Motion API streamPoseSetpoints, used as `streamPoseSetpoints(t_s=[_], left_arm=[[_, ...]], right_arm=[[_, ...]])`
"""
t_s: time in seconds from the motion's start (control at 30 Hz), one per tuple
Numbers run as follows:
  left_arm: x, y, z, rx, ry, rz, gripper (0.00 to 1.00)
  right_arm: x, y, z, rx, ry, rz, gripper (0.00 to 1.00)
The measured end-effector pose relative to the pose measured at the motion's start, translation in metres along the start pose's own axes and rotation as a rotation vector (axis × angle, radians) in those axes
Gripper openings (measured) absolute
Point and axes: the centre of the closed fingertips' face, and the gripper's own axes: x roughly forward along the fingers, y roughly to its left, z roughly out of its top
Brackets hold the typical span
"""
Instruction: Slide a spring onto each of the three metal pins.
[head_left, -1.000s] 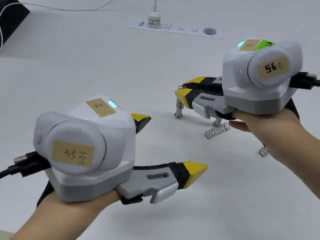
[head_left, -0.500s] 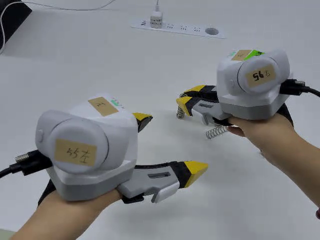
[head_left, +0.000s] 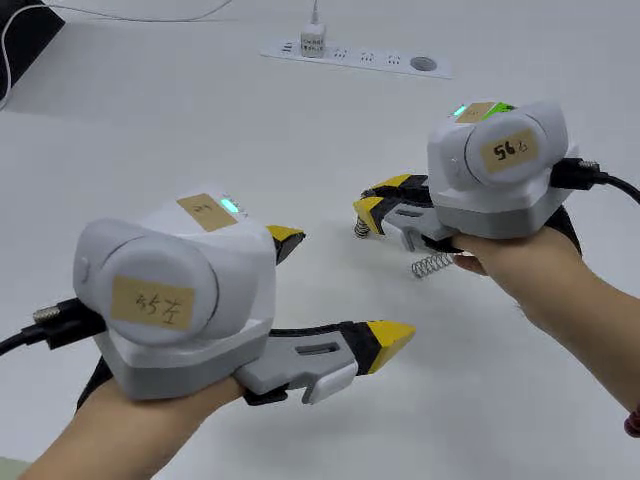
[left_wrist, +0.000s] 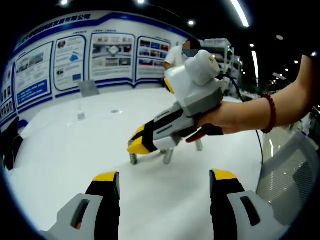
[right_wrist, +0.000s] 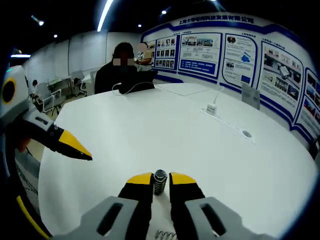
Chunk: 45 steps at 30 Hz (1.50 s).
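Observation:
My right gripper (head_left: 375, 198) hovers low over the white table, its jaws shut on a spring (right_wrist: 160, 181) that stands on a metal pin (head_left: 360, 228). The left gripper view shows the right gripper (left_wrist: 139, 142) just above that sprung pin (left_wrist: 133, 159), with two more upright pins (left_wrist: 167, 156) (left_wrist: 200, 145) behind it. One loose spring (head_left: 432, 264) lies on the table under the right hand. My left gripper (head_left: 340, 288) is held near the front left, open with nothing between its jaws and pointing at the pins.
A white power strip (head_left: 350, 55) with a plugged-in charger lies at the table's far side. A dark object (head_left: 20, 30) sits at the far left corner. People (right_wrist: 120, 70) sit beyond the table's far edge.
My right gripper has come down over the front pin, so the pin's shaft and the other pins are now covered in the head view. The left gripper has stayed put.

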Motion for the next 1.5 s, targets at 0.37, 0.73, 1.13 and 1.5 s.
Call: streamPoseSetpoints(t_s=[0.37, 0.73, 1.13, 1.5], left_arm=[[0.000, 0.002, 0.002, 0.005, -0.010, 0.014, 0.74], [0.001, -0.002, 0.006, 0.033, -0.026, 0.013, 0.70], [0.013, -0.007, 0.017, 0.097, -0.011, -0.014, 0.64], [0.036, -0.007, 0.015, 0.191, 0.035, -0.038, 0.55]], right_arm=[[-0.018, -0.003, 0.012, 0.060, -0.027, 0.001, 0.24], [-0.044, -0.004, 0.016, 0.113, -0.045, -0.005, 0.32], [-0.077, -0.012, 0.018, 0.155, -0.086, -0.037, 0.37], [-0.105, -0.022, 0.011, 0.189, -0.119, -0.067, 0.41]])
